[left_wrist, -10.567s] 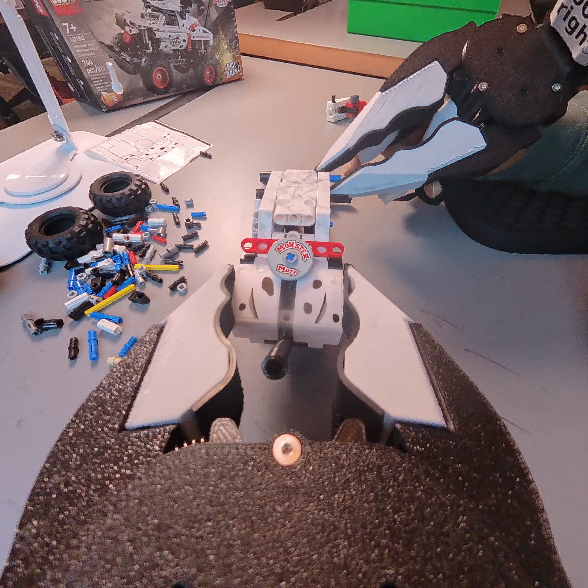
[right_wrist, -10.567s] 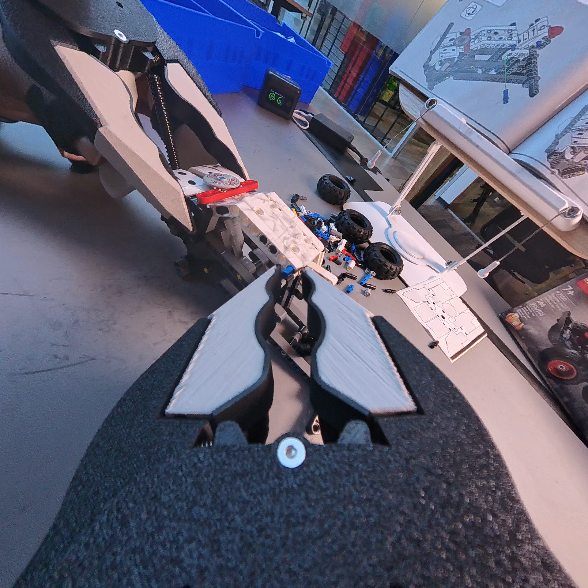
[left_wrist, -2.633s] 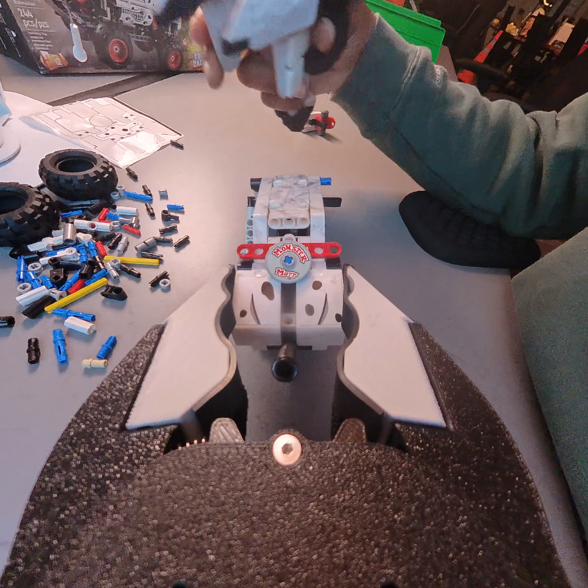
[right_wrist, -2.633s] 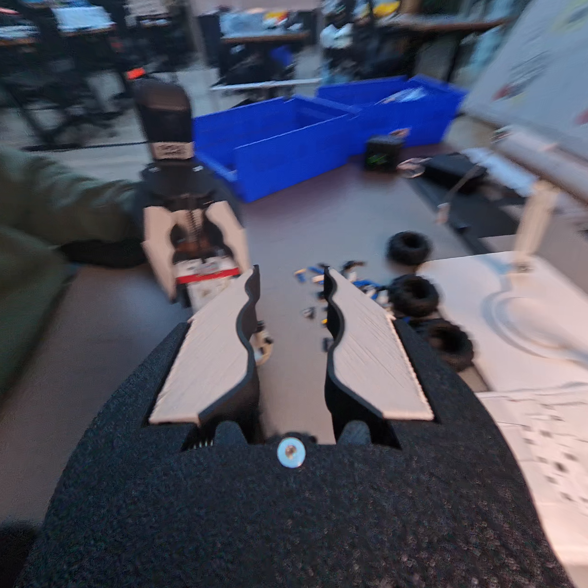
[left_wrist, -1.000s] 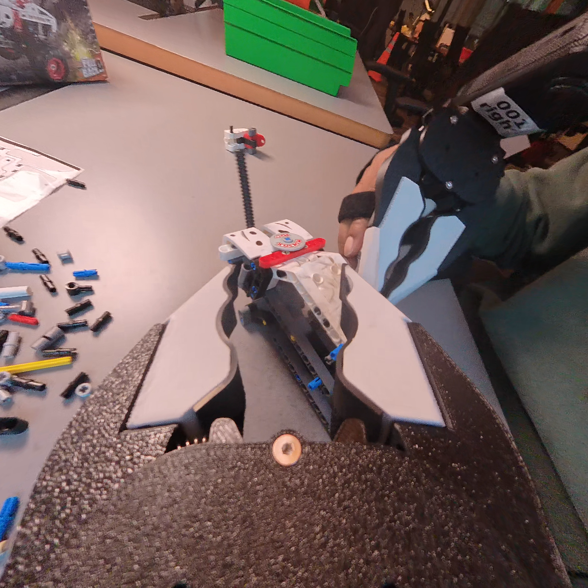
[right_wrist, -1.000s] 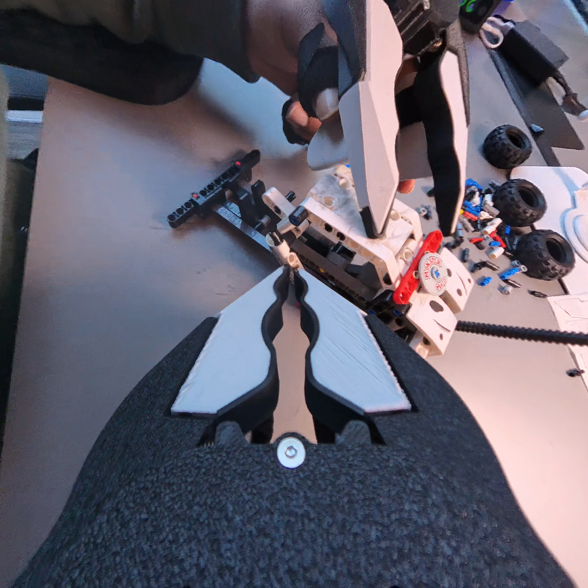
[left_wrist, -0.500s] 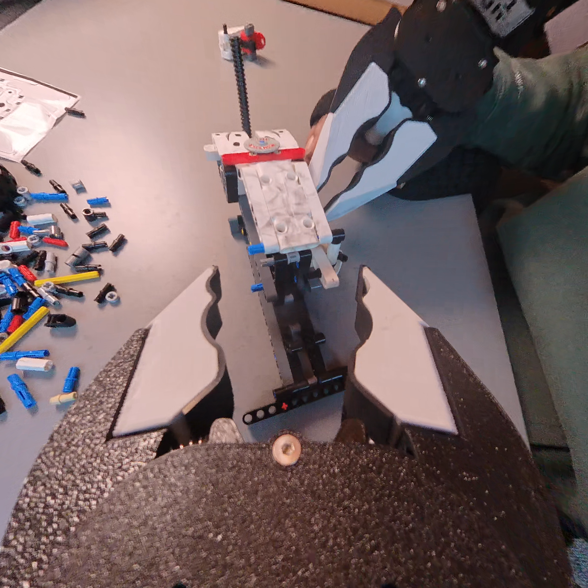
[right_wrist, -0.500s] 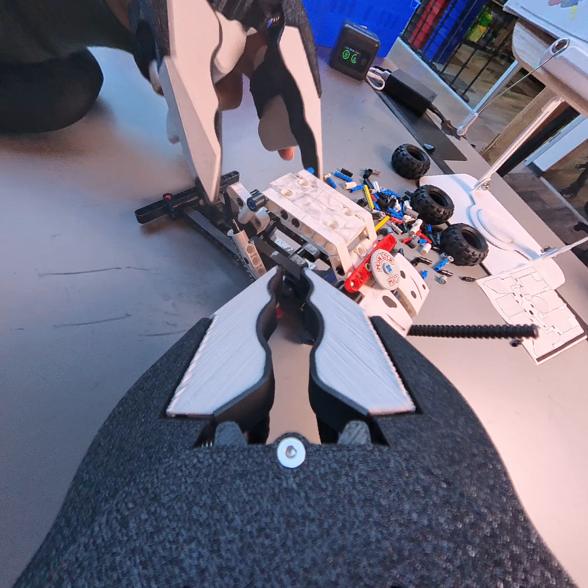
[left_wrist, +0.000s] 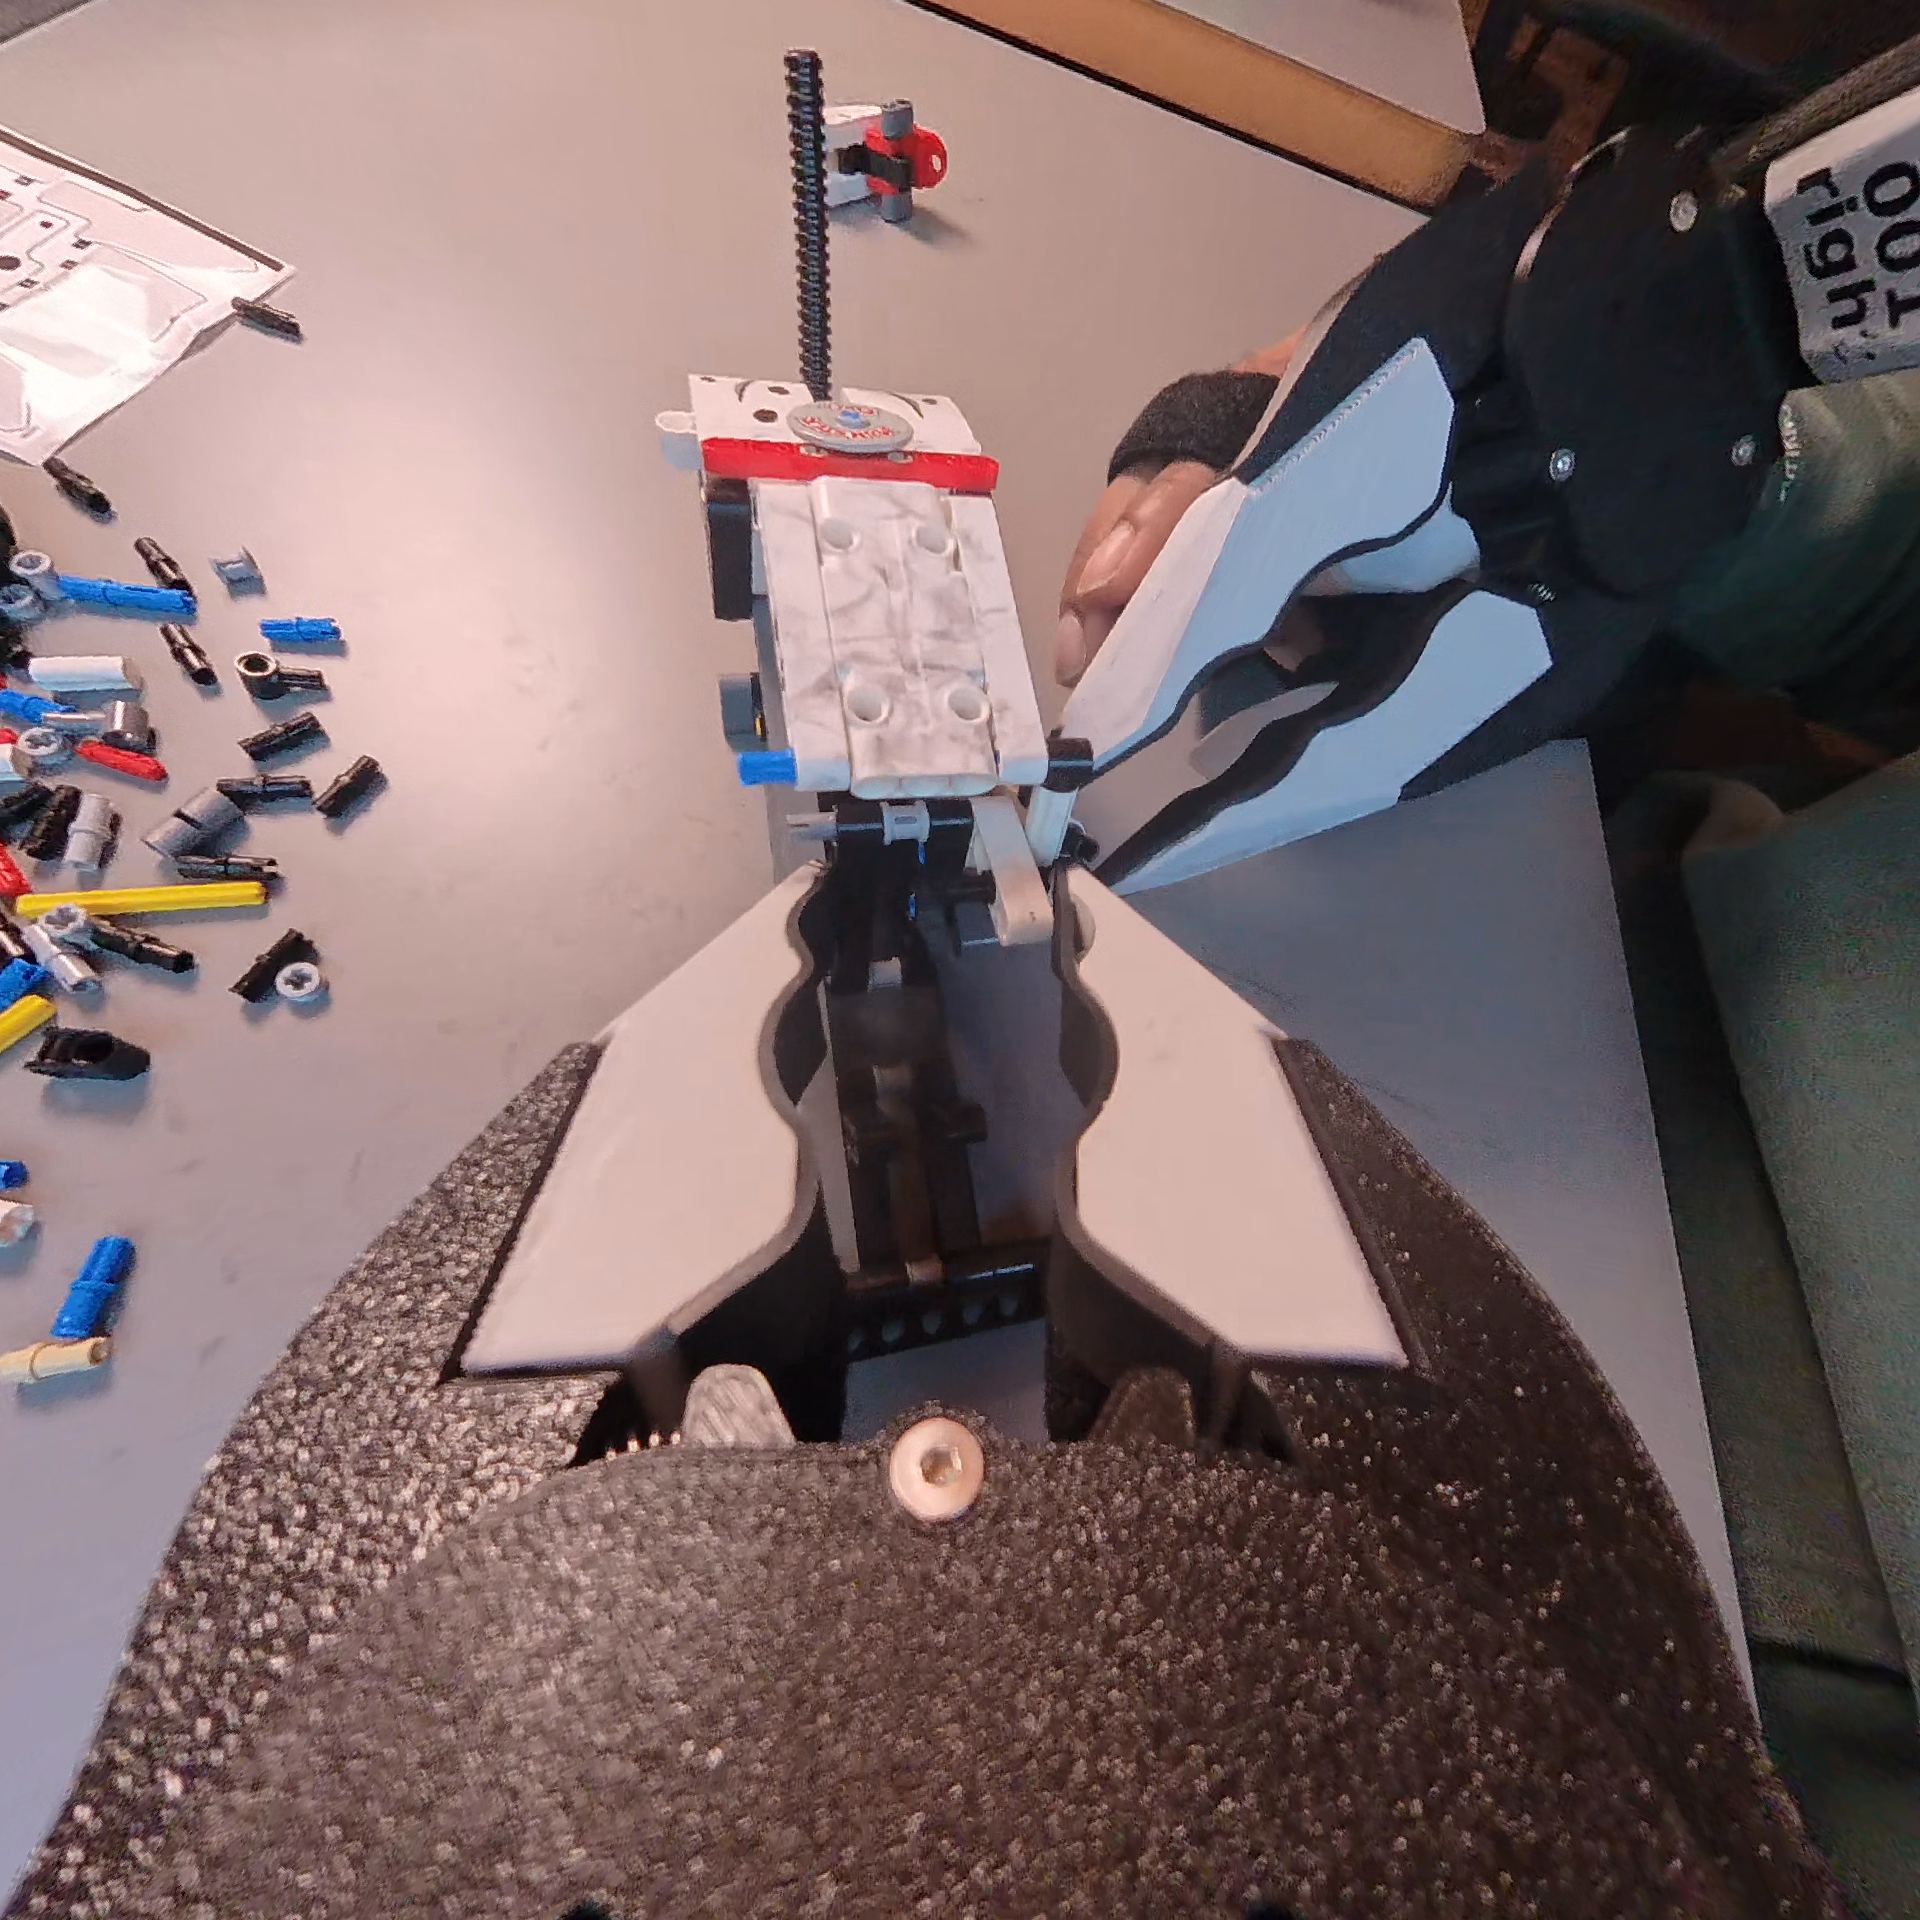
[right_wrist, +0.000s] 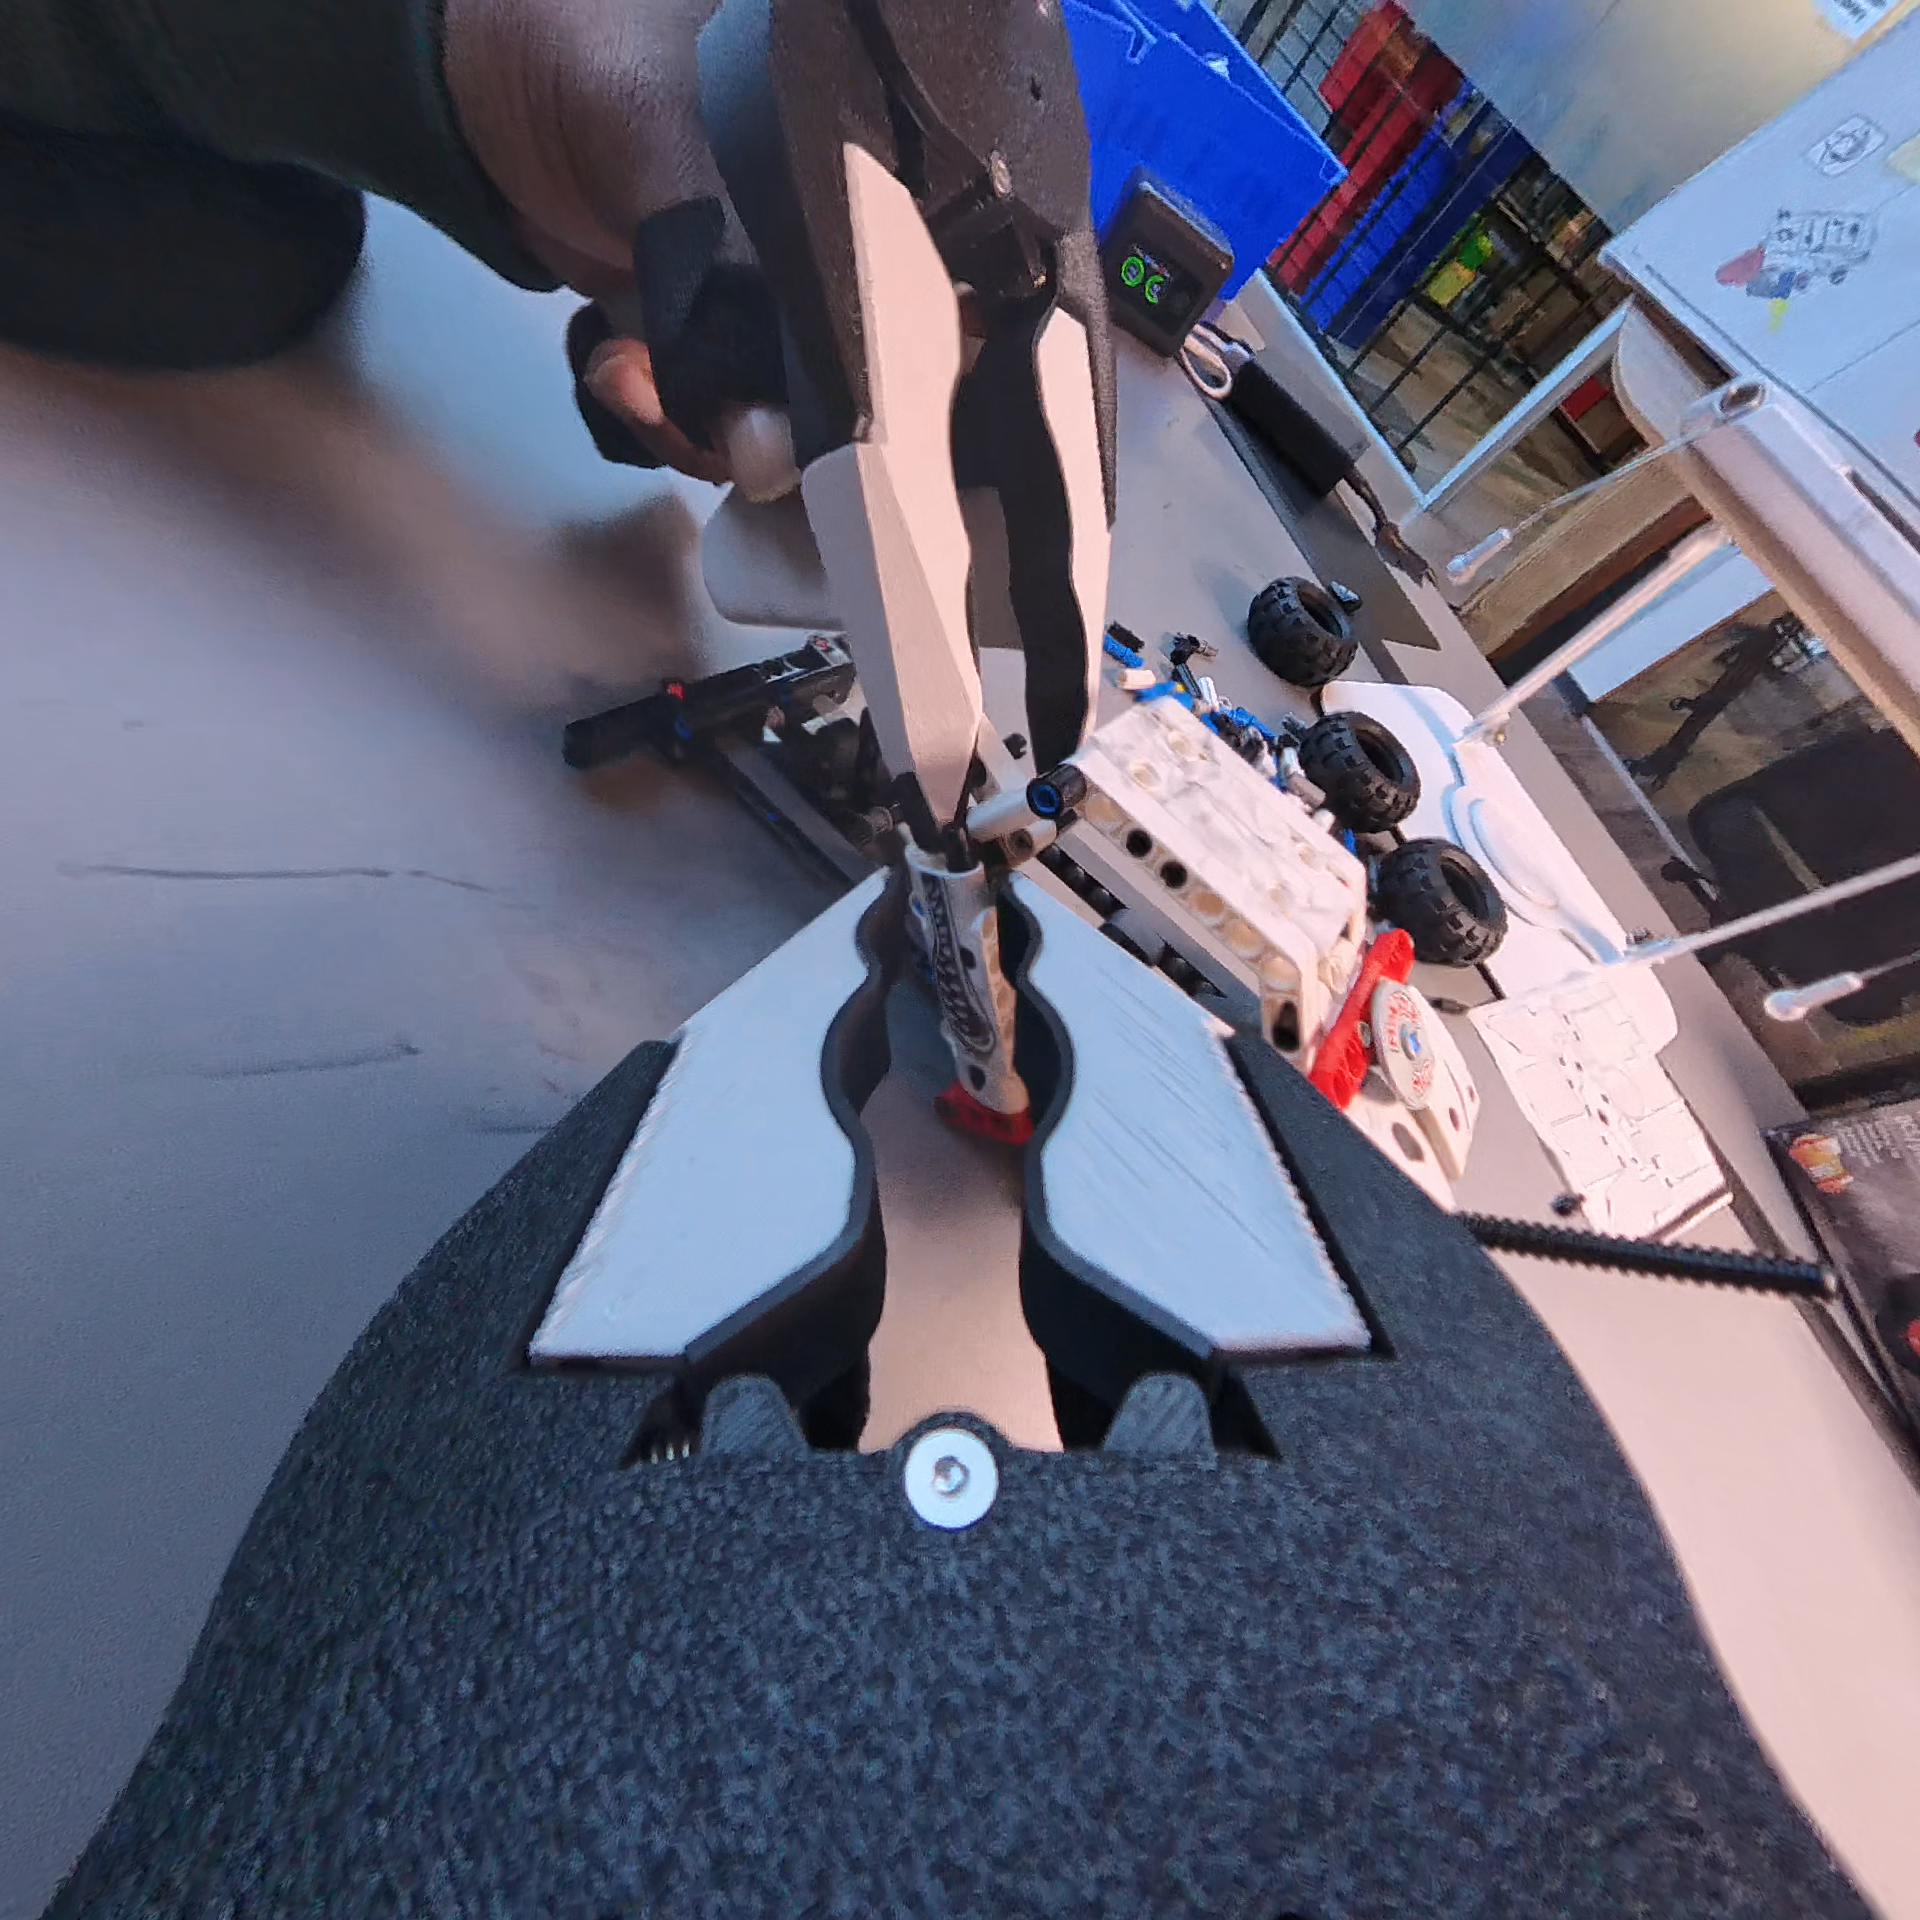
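Observation:
A partly built toy truck (left_wrist: 894, 634) with a white marbled top, a red beam and a round grey disc lies on the grey table (left_wrist: 499, 436). My left gripper (left_wrist: 940, 894) is shut on the truck's black chassis (left_wrist: 894, 1101), one finger on each side. My right gripper (right_wrist: 948, 899) is shut on a white patterned beam (right_wrist: 966, 987) with a red piece at its end, at the truck's side (right_wrist: 1216, 862). In the left wrist view the right gripper (left_wrist: 1096, 821) comes in from the right. In the right wrist view the left gripper (right_wrist: 966, 769) reaches down from above.
Loose small parts (left_wrist: 114, 769) lie at the left, with a sticker sheet (left_wrist: 114, 239) beyond. A black ribbed rod (left_wrist: 810, 218) sticks out of the truck's front near a small white and red assembly (left_wrist: 883, 156). Three tyres (right_wrist: 1361, 774) lie by a white lamp base (right_wrist: 1507, 831). The table edge (left_wrist: 1621, 935) is close at the right. Both grippers' tips are close together, under 4 cm apart.
My left gripper was open half a second ago. It has moved forward and closed on the black chassis. My right gripper has shifted and now grips the white beam.

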